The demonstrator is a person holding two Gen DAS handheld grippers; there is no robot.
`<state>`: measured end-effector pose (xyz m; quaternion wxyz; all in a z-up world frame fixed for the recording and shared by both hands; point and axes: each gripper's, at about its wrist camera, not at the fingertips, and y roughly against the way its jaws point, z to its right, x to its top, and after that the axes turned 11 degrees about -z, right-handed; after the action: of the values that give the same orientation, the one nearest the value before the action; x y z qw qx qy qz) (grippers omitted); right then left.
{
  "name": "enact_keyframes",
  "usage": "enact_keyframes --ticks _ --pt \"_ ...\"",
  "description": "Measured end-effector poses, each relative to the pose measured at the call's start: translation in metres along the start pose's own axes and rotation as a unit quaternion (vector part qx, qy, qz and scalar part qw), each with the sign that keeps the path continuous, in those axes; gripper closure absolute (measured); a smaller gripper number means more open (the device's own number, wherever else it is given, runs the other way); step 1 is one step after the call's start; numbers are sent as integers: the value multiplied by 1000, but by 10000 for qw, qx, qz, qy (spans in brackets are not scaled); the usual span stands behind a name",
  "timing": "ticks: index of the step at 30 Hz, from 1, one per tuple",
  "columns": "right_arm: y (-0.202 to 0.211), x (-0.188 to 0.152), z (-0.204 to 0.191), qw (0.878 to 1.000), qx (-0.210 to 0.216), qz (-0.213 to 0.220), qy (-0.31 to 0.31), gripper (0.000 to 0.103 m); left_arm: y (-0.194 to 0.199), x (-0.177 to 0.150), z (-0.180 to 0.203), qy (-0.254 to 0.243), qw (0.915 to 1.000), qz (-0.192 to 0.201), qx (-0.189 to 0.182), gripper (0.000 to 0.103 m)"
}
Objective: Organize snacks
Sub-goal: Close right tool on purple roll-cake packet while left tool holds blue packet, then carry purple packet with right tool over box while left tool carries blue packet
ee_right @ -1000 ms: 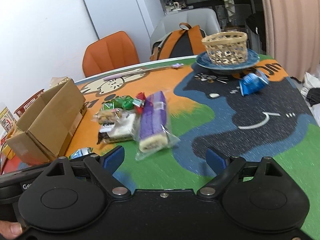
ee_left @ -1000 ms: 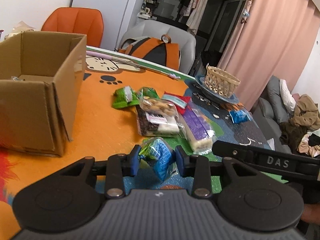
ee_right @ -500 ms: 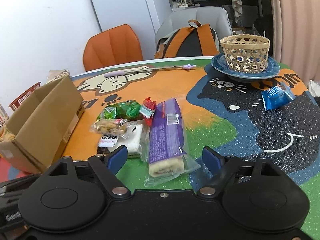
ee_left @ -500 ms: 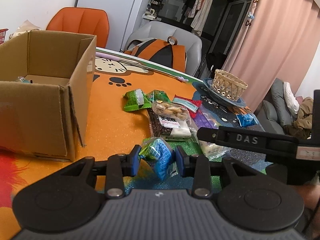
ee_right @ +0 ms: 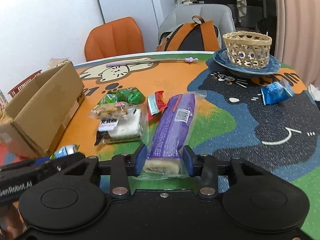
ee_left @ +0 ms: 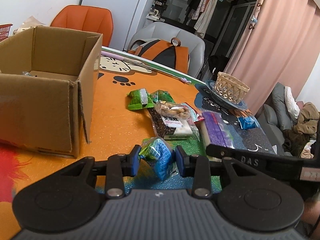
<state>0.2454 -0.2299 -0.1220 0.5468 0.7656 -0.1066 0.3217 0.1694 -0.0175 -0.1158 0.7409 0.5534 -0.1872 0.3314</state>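
Two hand-held grippers work over a tabletop (ee_right: 230,124) covered with a cartoon cat mat. Left hand-held gripper (ee_left: 158,158) is pinched tight on a small green-and-blue snack packet (ee_left: 159,156), its blue pads pressing both sides of the crumpled wrapper just above the mat. Right hand-held gripper (ee_right: 165,161) has its jaws closing around the near end of a long purple-wrapped roll (ee_right: 173,128); the pads stand close against the clear wrapper, though whether they already press the cake inside is hard to tell. That roll lies lengthwise on the mat, pointing away from the camera. Just to its left sits a loose heap of snacks: a white-and-dark packet (ee_right: 120,129) with a clear bag of biscuits (ee_right: 110,110) on top, green packets (ee_right: 126,96) behind, and a red one (ee_right: 156,105) beside the roll. An open cardboard box (ee_left: 46,88) stands at the left edge. Well apart on the right, a blue packet (ee_right: 277,93) lies near a woven basket (ee_right: 247,49) resting on a blue plate (ee_right: 248,68)
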Motion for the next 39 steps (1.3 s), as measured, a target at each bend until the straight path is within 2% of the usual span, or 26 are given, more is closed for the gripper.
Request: enact_keyframes --ticks 7,12,22,24,25,26,28,39 --pt "17 -20 1 9999 -75 -62 46 61 6 -7 2 -39 10000 17 -22 67" --pt "19 -22 1 9998 -190 -49 28 57 9 -8 1 -26 10000 53 -65 67" --pt "-2 -9 -11 9982 -567 24 181 42 25 -5 -14 94 9997 209 16 67" --pt "-4 -10 -13 9976 -631 79 258 49 27 -4 -18 144 9997 217 41 67" --pt "-3 -9 -13 9973 -682 81 278 59 28 -4 -19 155 9996 223 47 67" --pt "-2 -8 -13 9974 -667 72 267 64 28 -3 -20 160 9996 231 45 67" --pt "1 -8 -8 9982 -572 53 152 68 30 -3 -20 167 9996 239 31 67" --pt "26 -11 -9 9983 -497 313 -5 71 38 -4 -25 219 9993 290 -67 67"
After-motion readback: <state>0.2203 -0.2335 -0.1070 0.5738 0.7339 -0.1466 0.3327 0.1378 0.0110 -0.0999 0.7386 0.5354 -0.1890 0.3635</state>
